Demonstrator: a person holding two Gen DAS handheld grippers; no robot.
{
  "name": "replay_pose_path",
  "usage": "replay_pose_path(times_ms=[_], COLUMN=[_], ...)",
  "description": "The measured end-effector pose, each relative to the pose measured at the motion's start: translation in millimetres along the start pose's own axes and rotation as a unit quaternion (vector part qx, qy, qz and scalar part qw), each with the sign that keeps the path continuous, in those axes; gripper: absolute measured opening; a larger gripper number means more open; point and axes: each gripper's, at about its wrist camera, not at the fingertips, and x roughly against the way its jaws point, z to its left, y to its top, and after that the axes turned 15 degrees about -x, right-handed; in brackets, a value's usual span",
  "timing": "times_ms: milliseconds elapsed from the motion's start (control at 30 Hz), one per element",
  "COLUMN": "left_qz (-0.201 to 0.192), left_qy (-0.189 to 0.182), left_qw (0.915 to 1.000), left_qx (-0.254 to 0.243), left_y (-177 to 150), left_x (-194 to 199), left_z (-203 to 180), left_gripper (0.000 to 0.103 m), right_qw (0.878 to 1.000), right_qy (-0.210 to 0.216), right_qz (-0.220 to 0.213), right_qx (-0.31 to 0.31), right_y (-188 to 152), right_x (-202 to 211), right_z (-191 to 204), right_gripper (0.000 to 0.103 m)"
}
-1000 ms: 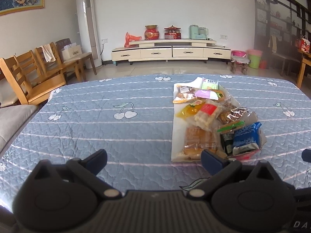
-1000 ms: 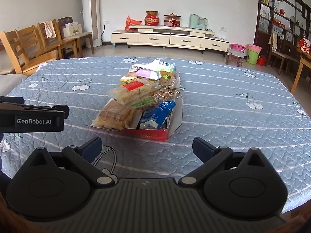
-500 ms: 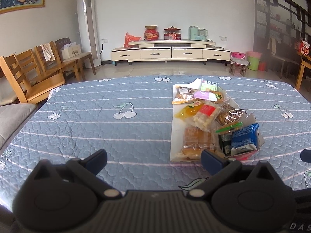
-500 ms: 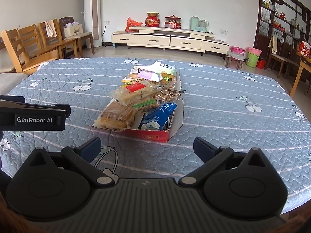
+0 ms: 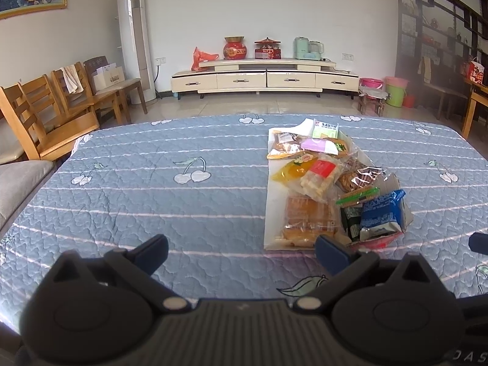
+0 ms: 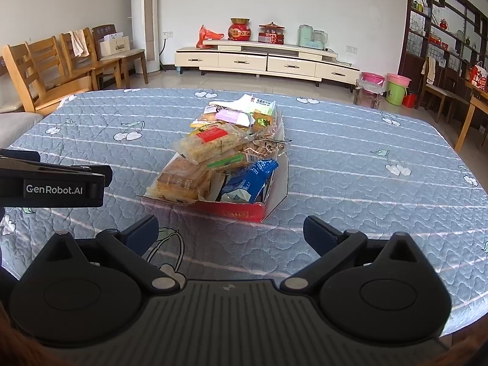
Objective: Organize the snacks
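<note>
Snacks heaped in a red box (image 6: 244,212) on a quilted table (image 5: 152,189), seen from both wrist cameras.

Left gripper (image 5: 241,250) and right gripper (image 6: 230,230) hover over the near table edge, each with jaws spread wide and holding nothing; the box lies just ahead of both. From the left view the box's red front is mostly hidden behind the right fingertip, and the packets overlap so lower ones are only partly seen. Print on the blue packet (image 6: 248,180) and green-white packet (image 6: 262,105) is too small to read; the cake pack (image 6: 183,180) shows faint letters, illegible. "GenRobot.AI" reads clearly on the left gripper's side in the right view, cut off at the frame edge.
</note>
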Motion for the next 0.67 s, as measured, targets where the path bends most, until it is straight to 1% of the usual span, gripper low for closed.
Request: replay_pose_path(times_ms=[467,667], left_qz=[-0.002,0.001], left_qy=[-0.004,-0.01], left_qw=[1.0,0.9999], left_qx=[-0.007,-0.001], left_y=[0.1,0.5], left_x=[-0.7,-2.3], left_z=[-0.6,1.5], left_gripper=[0.102,0.102], right_qw=[1.0,1.0], right_qy=[-0.002,-0.003], right_qz=[0.0,0.0], right_qx=[-0.001,-0.001], right_y=[-0.6,-1.2], right_x=[0.8,1.5], right_z=[-0.7,-1.2], right_gripper=[0.103,0.103])
